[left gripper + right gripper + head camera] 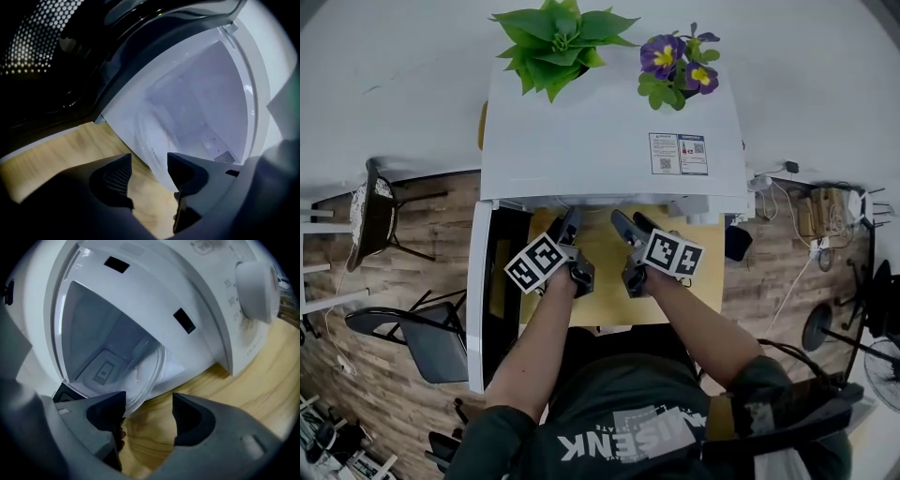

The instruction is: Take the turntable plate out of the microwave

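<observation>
the white microwave (609,141) stands on a wooden table (605,286) with its door (478,281) swung open to the left, and the glass turntable plate (146,372) lies half out of the cavity, its rim jutting past the front lip over the wood. the left gripper (150,161) and the right gripper (149,401) both sit low before the opening, jaws spread apart and pressing on nothing, the plate rim just beyond their tips.
</observation>
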Demonstrator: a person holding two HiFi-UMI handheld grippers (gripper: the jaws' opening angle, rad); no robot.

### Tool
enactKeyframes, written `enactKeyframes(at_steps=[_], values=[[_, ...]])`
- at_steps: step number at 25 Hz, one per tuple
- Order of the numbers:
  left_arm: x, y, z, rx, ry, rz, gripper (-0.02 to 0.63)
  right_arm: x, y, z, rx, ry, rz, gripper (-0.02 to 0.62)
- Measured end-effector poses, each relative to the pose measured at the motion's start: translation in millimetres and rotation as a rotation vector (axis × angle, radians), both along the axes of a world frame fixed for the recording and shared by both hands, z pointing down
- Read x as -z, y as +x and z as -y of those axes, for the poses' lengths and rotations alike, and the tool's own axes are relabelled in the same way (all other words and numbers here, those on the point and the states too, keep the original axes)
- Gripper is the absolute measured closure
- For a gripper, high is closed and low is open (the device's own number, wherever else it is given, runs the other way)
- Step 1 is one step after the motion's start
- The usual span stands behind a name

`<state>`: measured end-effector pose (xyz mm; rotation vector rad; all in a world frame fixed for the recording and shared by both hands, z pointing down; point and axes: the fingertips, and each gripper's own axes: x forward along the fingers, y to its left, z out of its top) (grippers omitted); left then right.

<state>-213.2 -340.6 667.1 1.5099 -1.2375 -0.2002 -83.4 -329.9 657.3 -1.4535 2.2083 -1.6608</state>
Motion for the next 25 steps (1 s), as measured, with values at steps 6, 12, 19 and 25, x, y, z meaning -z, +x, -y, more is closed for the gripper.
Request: enactKeyframes(at_steps=[6,12,19,25], values=[[-11,-1,12,0.008,-0.009,-0.032,0.36,-12,-11,11,-0.036,-0.046,0.096,0.296],[-12,6,17,-0.043,0.003,-0.033,0.36,-19,-14,18,-0.055,-0.071,0.112,0.296],[-6,15,9,-0.072,0.012,-0.037,0.459,-21,-17,21,-0.064,-0.084,0.15,0.296],[-1,24,-13,-0.094,-0.021,-0.15,0.499,-17,-29,18,-0.018,-0.063,0.186,0.296]])
